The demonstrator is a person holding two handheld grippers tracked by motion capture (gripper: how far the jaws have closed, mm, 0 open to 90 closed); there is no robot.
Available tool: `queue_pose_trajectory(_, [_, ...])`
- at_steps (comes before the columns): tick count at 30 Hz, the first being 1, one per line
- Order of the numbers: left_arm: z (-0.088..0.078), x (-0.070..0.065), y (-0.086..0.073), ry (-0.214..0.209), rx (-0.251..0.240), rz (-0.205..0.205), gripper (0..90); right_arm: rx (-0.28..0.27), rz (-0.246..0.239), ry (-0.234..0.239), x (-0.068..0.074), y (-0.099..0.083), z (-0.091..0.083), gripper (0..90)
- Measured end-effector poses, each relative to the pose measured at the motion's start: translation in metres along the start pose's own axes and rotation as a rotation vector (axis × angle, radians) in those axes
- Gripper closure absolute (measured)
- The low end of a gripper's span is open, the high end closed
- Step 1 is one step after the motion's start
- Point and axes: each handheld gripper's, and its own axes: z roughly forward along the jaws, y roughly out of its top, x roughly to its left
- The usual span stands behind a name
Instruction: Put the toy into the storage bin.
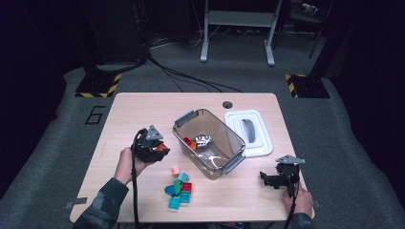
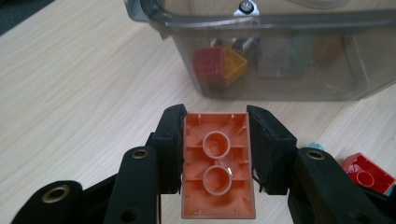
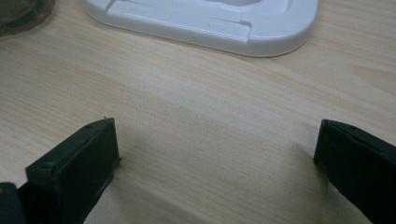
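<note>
Spanning the middle of the high view, the light wooden table (image 1: 143, 109) carries everything noted below. Next in size, a clear plastic bin (image 1: 232, 141) sits at frame centre, set at an angle, grey latches at its upper-left and lower-right ends; a few bricks in red, orange and yellow and a small white piece lie on its floor. Its white lid (image 1: 260, 143) lies flat just right of it, grey handle up, near the bin's edge; whether the two touch cannot be told.

Left gripper (image 1: 160, 148): left of centre in the high view, off the bin's left wall, held up in the person's hand. Jaws narrowed and clamped on an orange brick (image 2: 217, 163). In the left gripper view the brick sits low in the middle of the frame, hollow underside toward the camera, two round tubes visible, one black pad against each long side. Bin wall fills the upper part of that frame.

Right gripper (image 1: 268, 180): lower right of the high view, close to the table's near edge. Jaws wide apart, nothing between them; the right gripper view has bare wood between the pads and the lid along the top.

Loose bricks (image 1: 179, 188), teal, green, red and one pink, cluster below the bin at lower centre.
</note>
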Motion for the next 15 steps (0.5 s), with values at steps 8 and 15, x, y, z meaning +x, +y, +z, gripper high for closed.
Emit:
queue_pose_trajectory(8, [-0.007, 0.001, 0.022, 0.008, -0.02, 0.028, 59.1, 0.001, 0.002, 0.0, 0.0, 0.0, 0.0, 0.0])
queue_pose_trajectory(15, [-0.01, 0.002, 0.044, 0.013, -0.041, 0.051, 59.1, 0.001, 0.004, 0.0, 0.0, 0.0, 0.0, 0.0])
